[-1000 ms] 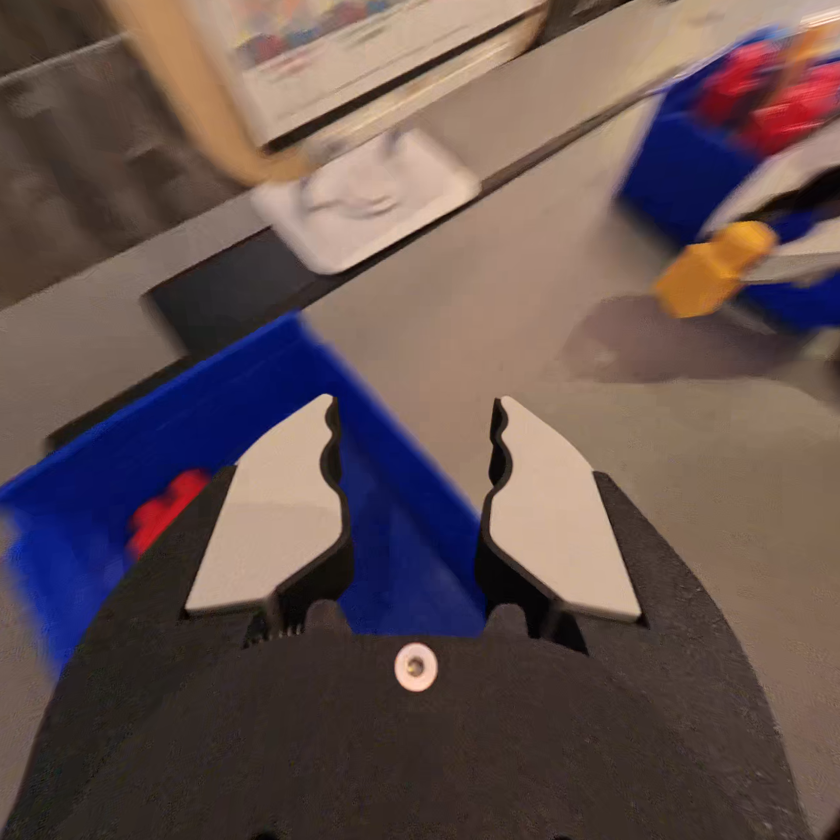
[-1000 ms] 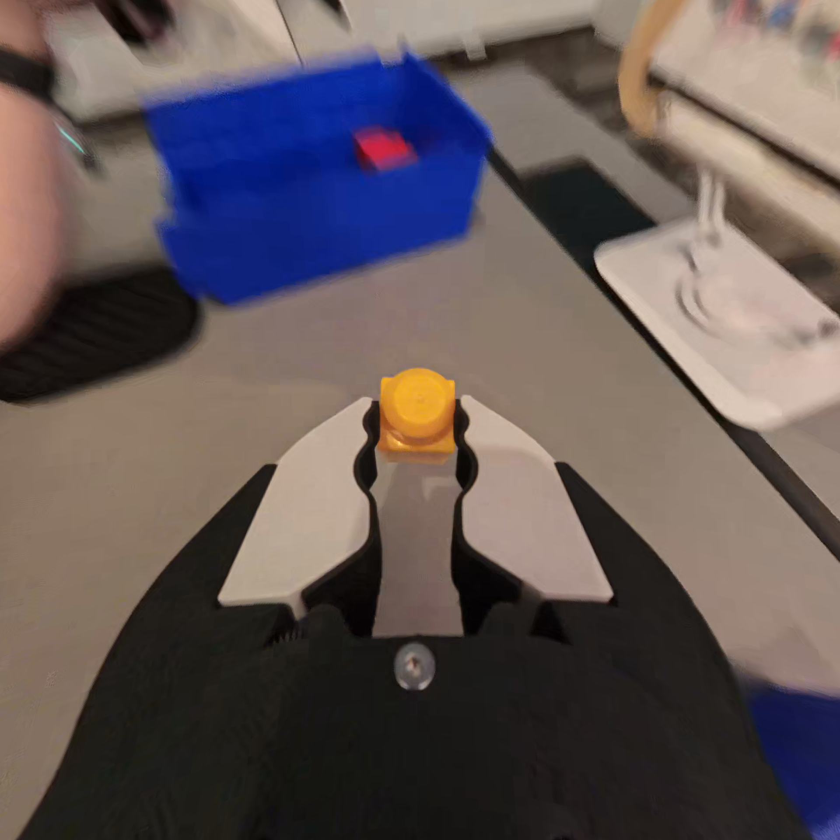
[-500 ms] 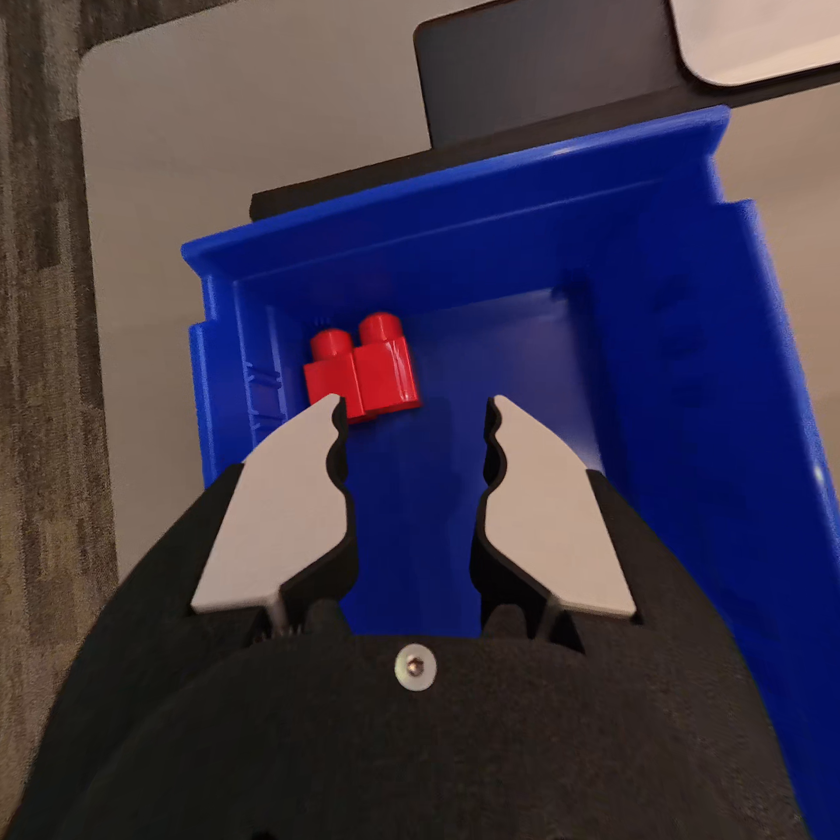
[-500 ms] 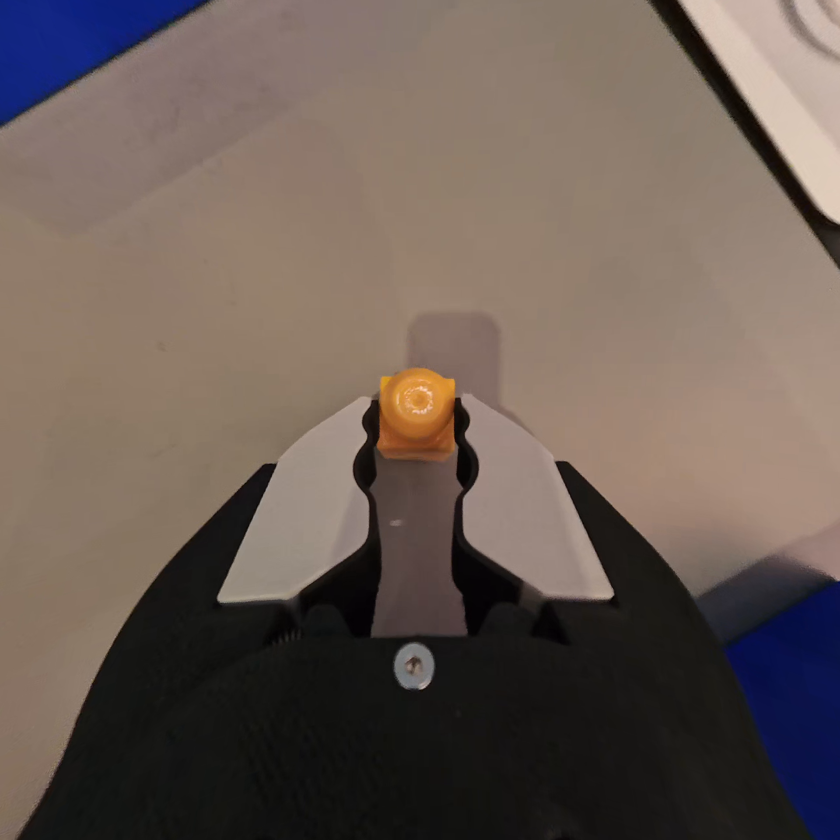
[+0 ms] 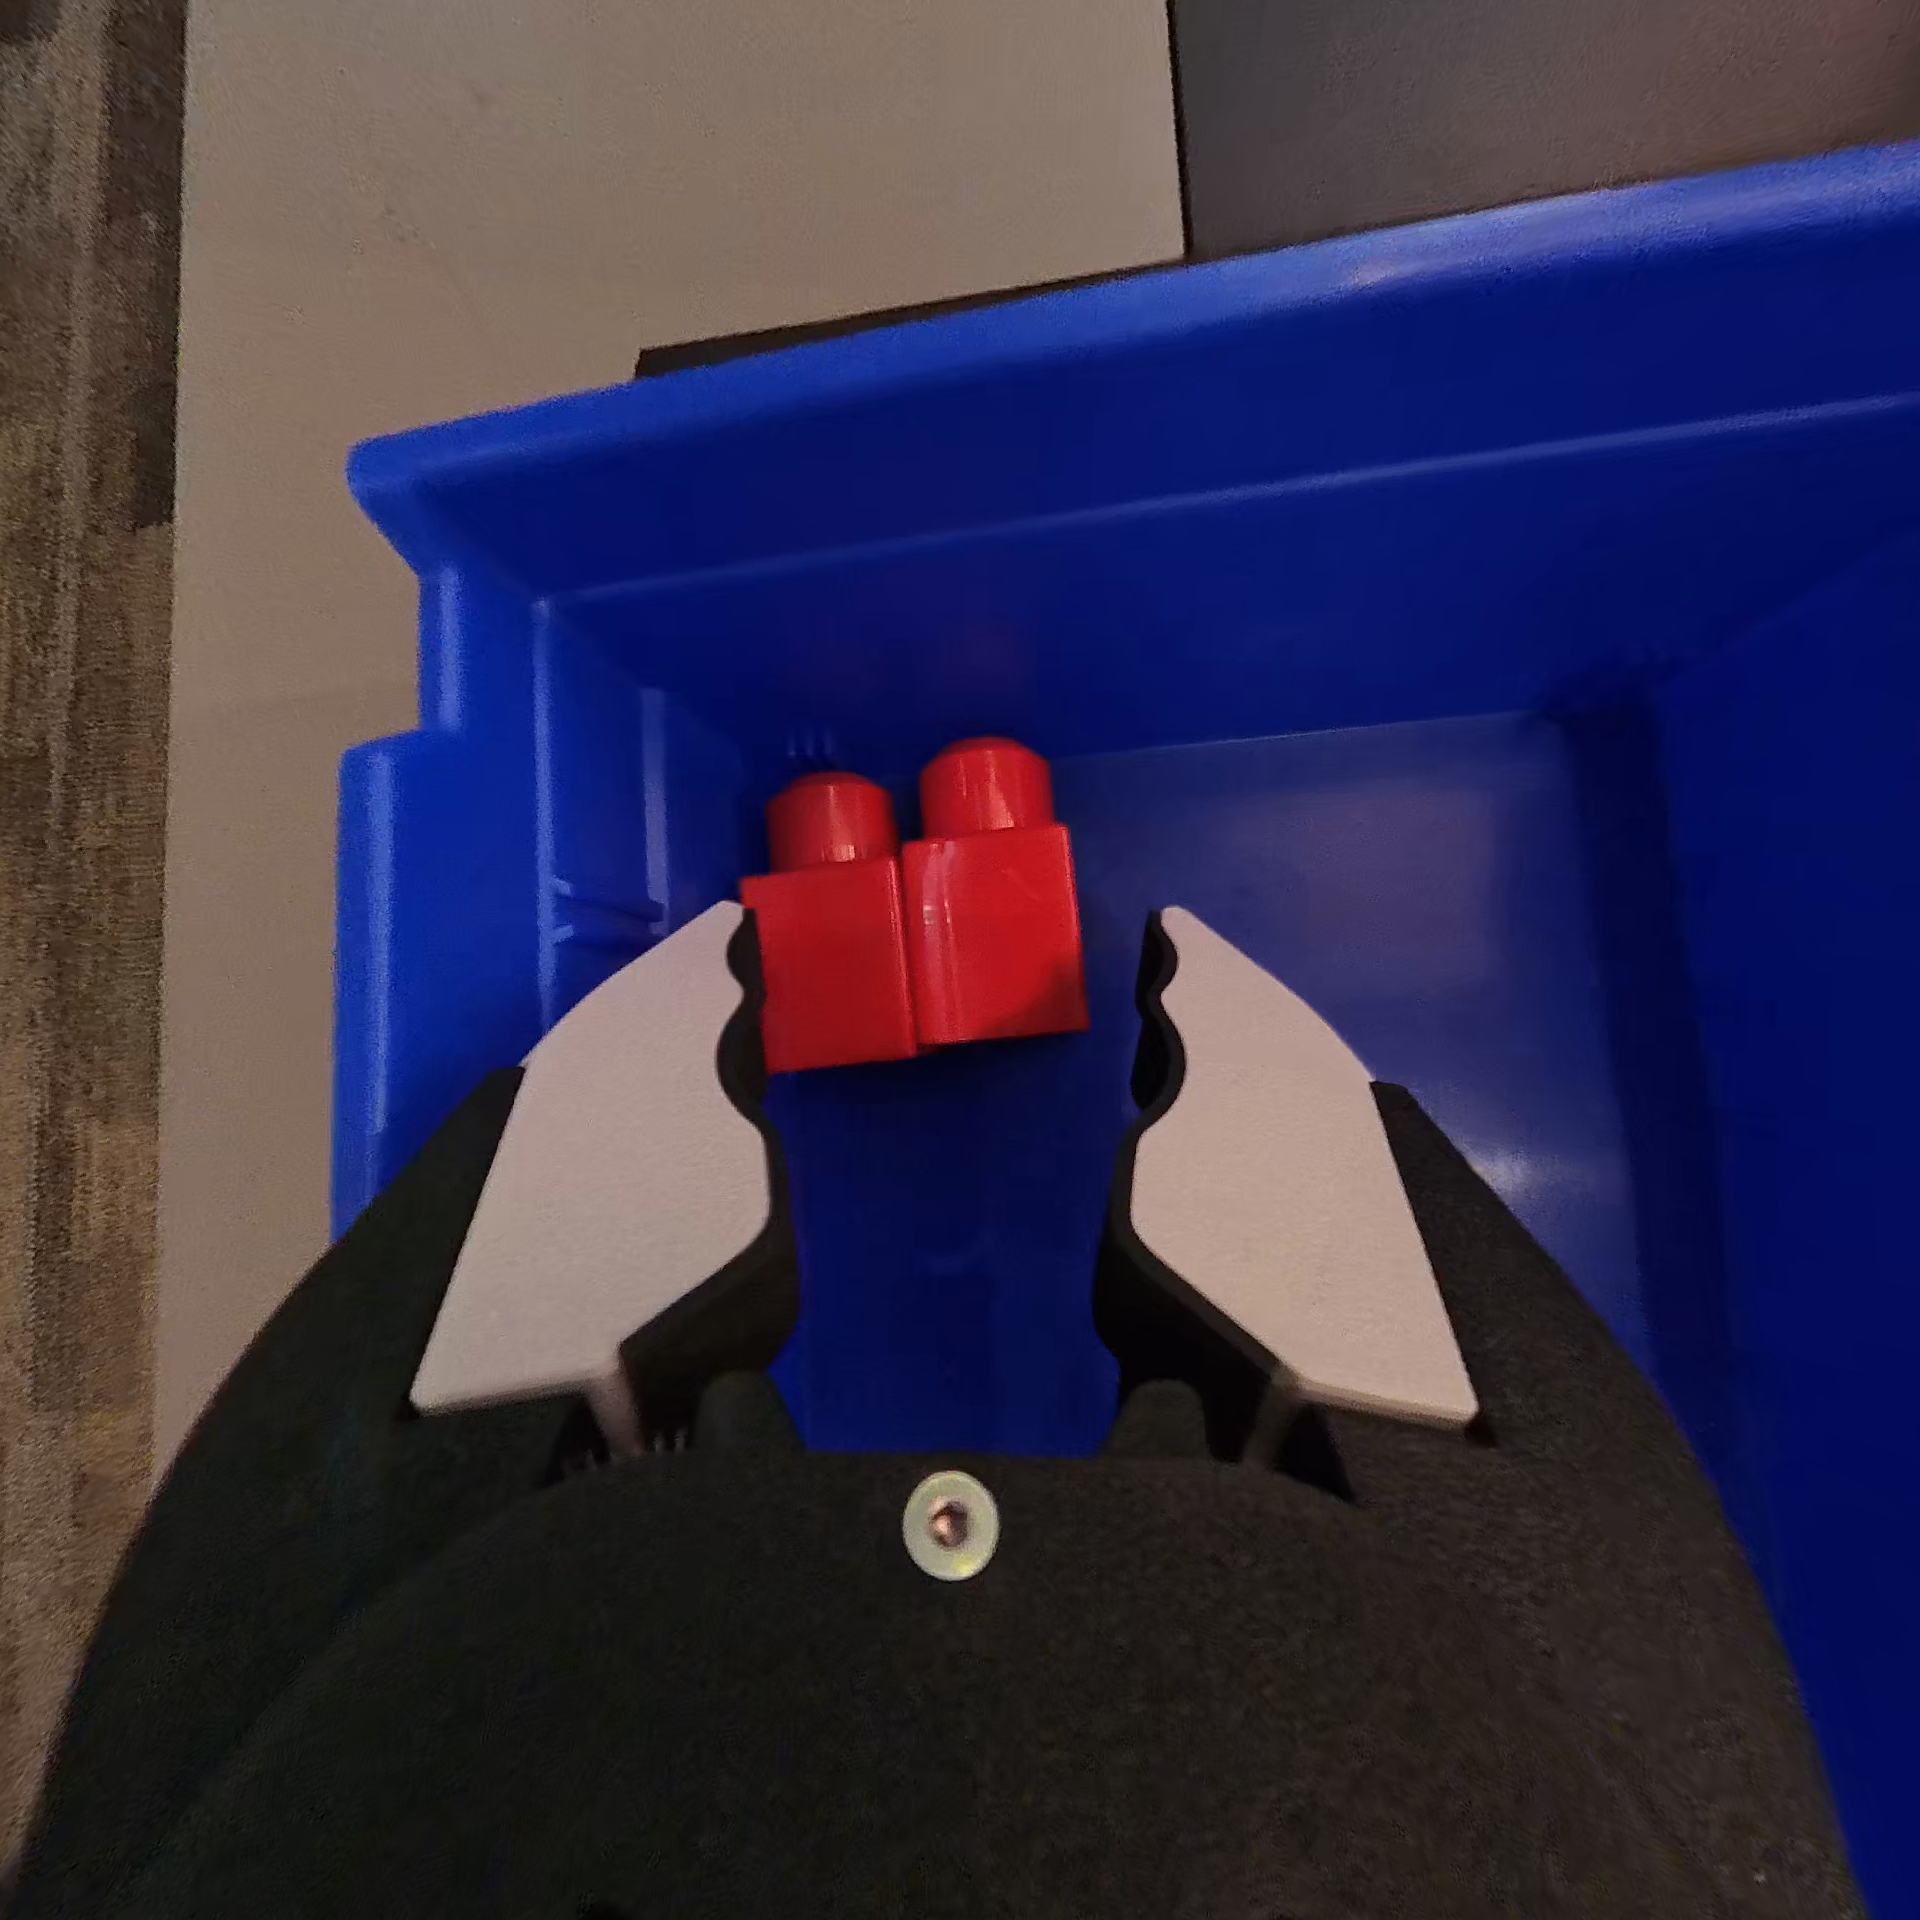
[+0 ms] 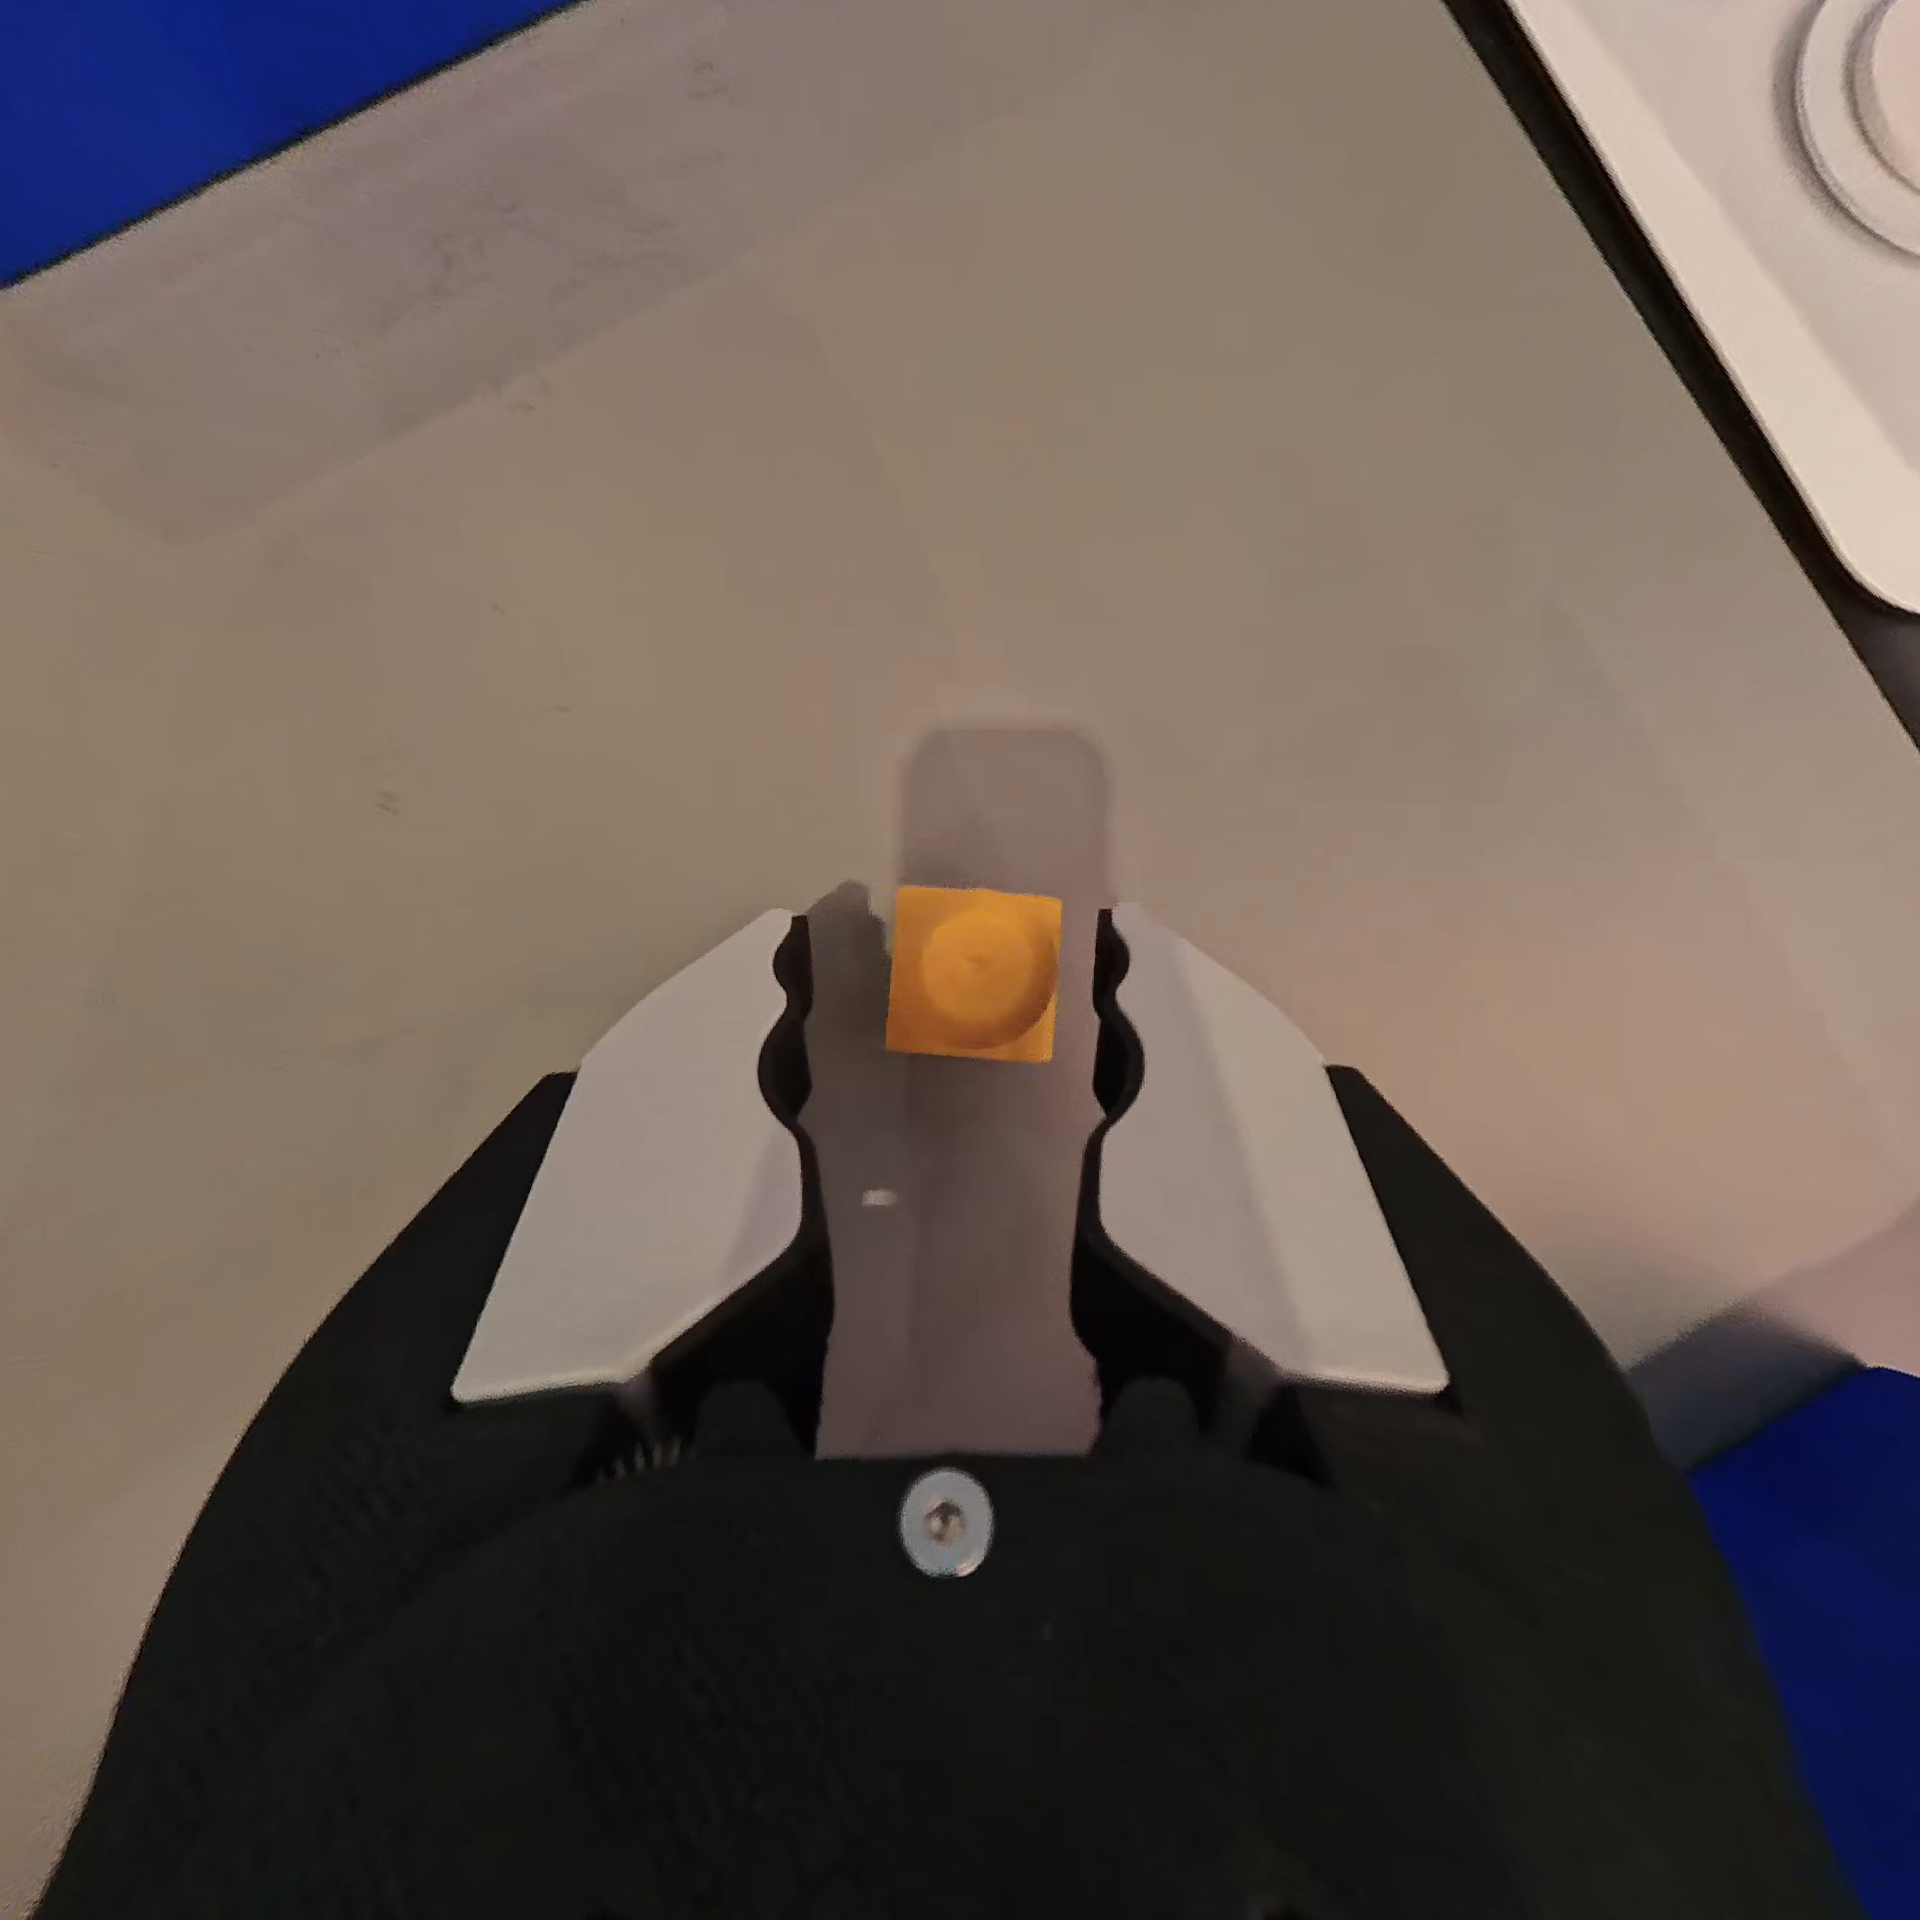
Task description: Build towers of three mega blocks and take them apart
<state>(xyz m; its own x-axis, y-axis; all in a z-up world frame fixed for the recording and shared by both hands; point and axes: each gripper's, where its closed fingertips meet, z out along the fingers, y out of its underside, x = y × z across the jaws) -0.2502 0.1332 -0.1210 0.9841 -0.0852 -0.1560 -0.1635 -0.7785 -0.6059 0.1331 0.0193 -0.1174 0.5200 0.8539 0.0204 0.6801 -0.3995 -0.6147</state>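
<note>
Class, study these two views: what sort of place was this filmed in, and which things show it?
Probably an office or lab workstation, not a home: a plain grey tabletop, a blue plastic parts bin holding red blocks, and office-style carpet beneath.

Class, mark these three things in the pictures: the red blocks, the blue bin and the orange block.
red blocks (image 5: 914, 956), left wrist view, the seam where the two bodies meet.
blue bin (image 5: 1039, 499), left wrist view, far rim.
orange block (image 6: 975, 977), right wrist view, top stud.
</note>
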